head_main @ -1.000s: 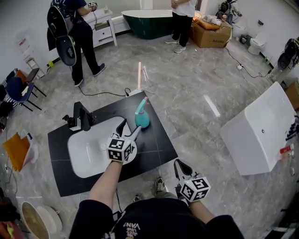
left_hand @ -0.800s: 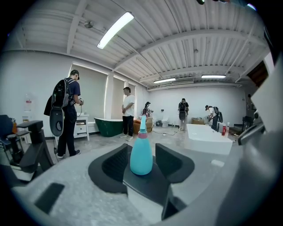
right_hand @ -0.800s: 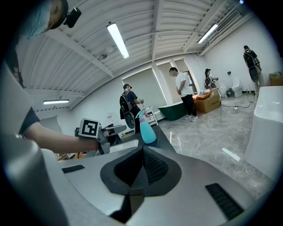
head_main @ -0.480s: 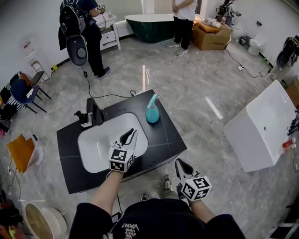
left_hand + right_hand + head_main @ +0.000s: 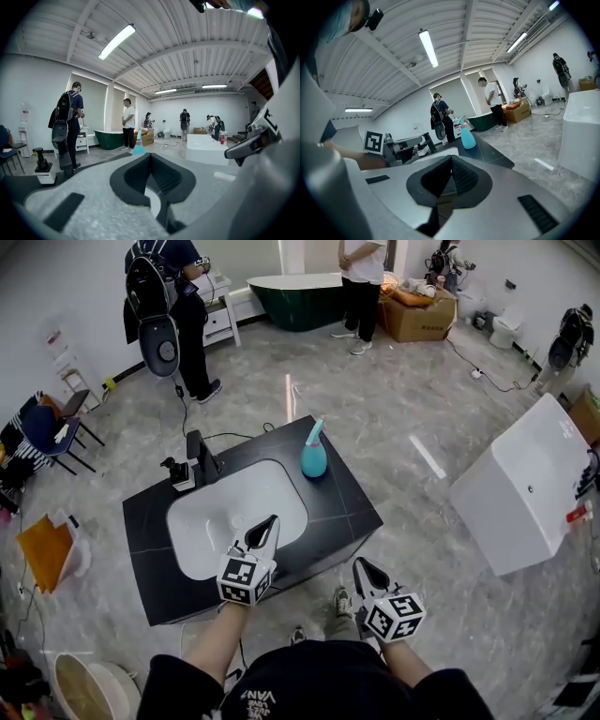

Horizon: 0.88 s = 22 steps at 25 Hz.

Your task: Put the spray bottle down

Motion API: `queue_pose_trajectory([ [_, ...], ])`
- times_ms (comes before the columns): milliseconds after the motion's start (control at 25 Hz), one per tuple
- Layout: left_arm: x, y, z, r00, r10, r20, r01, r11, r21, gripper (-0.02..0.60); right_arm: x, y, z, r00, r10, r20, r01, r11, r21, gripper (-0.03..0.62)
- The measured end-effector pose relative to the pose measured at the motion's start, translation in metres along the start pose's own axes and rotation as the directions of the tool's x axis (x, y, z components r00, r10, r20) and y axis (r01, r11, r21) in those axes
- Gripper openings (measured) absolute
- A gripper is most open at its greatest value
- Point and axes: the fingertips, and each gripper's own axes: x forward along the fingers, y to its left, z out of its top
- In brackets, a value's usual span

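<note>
The teal spray bottle stands upright on the black countertop, at the far right of the white basin. It is free of both grippers. In the left gripper view the spray bottle shows small, far beyond the jaws. My left gripper hangs over the basin's near edge; its jaws have just closed, with nothing between them. My right gripper is shut and empty, low near my body, off the counter's near right corner. The right gripper view has the spray bottle ahead on the counter.
A black faucet rises at the basin's far left. A white bathtub lies on the floor to the right. Two people, a green tub and a cardboard box are at the back. Chairs and bags crowd the left.
My left gripper has pulled back from the bottle toward me and its jaws have shut. The bottle stays standing on the counter. The right gripper has drawn back a little.
</note>
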Motion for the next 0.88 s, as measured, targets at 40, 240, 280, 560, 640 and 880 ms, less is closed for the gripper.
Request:
queue_pose_trajectory([
  [40,-0.007,-0.003,0.0,1.0,-0.008,0.004,0.008,1.0,-0.006,0.011,-0.002,0.003,-0.002,1.0,-0.002,0.002,0.002,1.0,0.0,-0.002],
  [240,-0.04,-0.019,-0.003,0.998,-0.049,0.026,0.05,0.998,-0.042,0.011,-0.01,0.019,-0.014,1.0,-0.016,0.002,0.016,1.0,-0.006,-0.002],
  [280,-0.047,-0.022,-0.004,0.998,-0.06,0.029,0.062,0.997,-0.052,0.011,-0.011,0.022,-0.016,1.0,-0.019,0.003,0.019,1.0,-0.006,-0.002],
  [560,-0.085,-0.029,-0.016,0.997,-0.072,0.014,0.073,0.995,-0.07,0.011,-0.024,0.039,-0.028,0.999,-0.039,0.02,0.039,0.999,-0.013,-0.002],
  [640,-0.095,-0.03,-0.019,0.997,-0.075,0.011,0.076,0.994,-0.075,0.011,-0.028,0.043,-0.031,0.999,-0.044,0.02,0.044,0.999,-0.014,-0.002],
  [880,-0.117,-0.037,-0.03,0.997,-0.082,0.002,0.082,0.994,-0.075,0.011,-0.034,0.054,-0.042,0.999,-0.052,0.012,0.052,0.998,-0.016,-0.002],
])
